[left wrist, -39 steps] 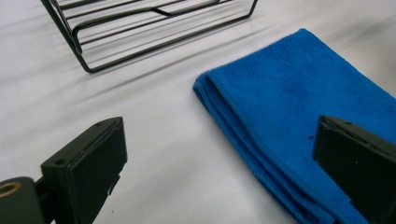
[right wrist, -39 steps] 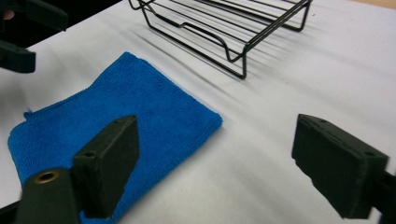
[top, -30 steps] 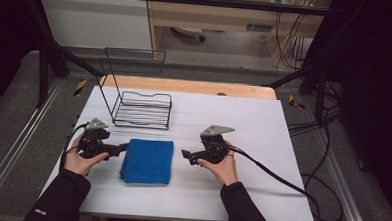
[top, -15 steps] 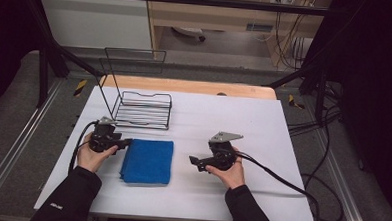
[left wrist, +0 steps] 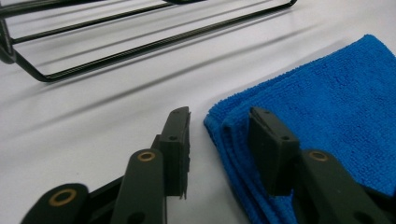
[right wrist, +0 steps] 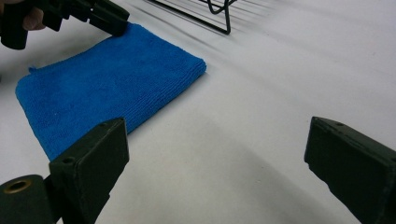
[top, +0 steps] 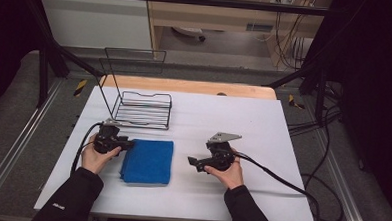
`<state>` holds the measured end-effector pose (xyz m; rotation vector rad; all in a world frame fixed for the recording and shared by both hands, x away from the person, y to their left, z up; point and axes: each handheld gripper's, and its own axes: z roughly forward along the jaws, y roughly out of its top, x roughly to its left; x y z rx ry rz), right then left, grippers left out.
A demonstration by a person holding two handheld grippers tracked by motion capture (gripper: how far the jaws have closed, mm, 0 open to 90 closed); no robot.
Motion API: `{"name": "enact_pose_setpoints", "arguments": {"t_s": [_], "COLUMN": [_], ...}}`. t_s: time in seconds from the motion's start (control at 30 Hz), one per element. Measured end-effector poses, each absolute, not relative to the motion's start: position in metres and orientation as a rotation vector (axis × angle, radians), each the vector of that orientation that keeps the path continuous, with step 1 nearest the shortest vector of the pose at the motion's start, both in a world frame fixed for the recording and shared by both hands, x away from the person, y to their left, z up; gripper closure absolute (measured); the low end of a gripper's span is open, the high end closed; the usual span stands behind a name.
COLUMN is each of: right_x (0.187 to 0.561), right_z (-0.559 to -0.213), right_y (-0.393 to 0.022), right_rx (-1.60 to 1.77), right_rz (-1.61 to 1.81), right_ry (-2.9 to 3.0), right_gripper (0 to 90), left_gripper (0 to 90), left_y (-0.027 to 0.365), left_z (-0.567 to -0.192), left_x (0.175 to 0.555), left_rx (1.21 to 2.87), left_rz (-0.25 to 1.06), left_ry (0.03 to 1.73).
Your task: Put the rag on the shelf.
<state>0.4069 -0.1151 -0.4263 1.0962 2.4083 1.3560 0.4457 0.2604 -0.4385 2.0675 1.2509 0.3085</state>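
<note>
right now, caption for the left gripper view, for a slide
Left gripper closing around the corner of a folded blue cloth, wire rack behind.

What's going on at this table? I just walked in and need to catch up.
A person works at a white table with a two-jaw gripper in each hand. The left gripper is at a corner of the folded blue microfibre cloth, its jaws having just been closing around the cloth's edge, not yet pressing it. The right gripper hovers wide open beside the cloth, holding nothing. A black wire rack stands behind the cloth.
</note>
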Motion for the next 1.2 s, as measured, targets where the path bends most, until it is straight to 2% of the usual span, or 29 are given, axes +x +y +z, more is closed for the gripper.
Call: {"name": "enact_pose_setpoints", "arguments": {"t_s": [0.23,0.57,0.6,0.63,0.7,1.1,1.2], "right_x": [0.407,0.408,0.408,0.409,0.41,0.43,0.442], "right_z": [-0.425,-0.424,-0.423,-0.422,-0.422,-0.422,-0.431], "right_y": [-0.115,-0.115,-0.114,-0.114,-0.113,-0.058,-0.04], "right_rx": [1.089,1.09,1.095,1.115,1.116,1.064,1.074], "right_rz": [1.375,1.4,1.408,1.435,1.447,1.374,1.302], "right_ry": [2.408,2.402,2.398,2.385,2.379,2.414,2.422], "right_gripper": [8.0,9.6,10.0,11.5,12.1,22.0,30.1], "left_gripper": [69.3,71.7,72.6,78.8,79.9,82.9,82.7], "left_y": [0.255,0.253,0.254,0.253,0.252,0.251,0.251], "left_z": [-0.442,-0.445,-0.445,-0.445,-0.445,-0.447,-0.447], "left_x": [0.446,0.447,0.447,0.447,0.447,0.444,0.444], "left_rx": [2.08,2.064,2.06,2.059,2.061,2.058,2.062], "left_rz": [0.306,0.3,0.294,0.279,0.277,0.296,0.307], "left_ry": [1.236,1.237,1.238,1.237,1.236,1.22,1.204]}}
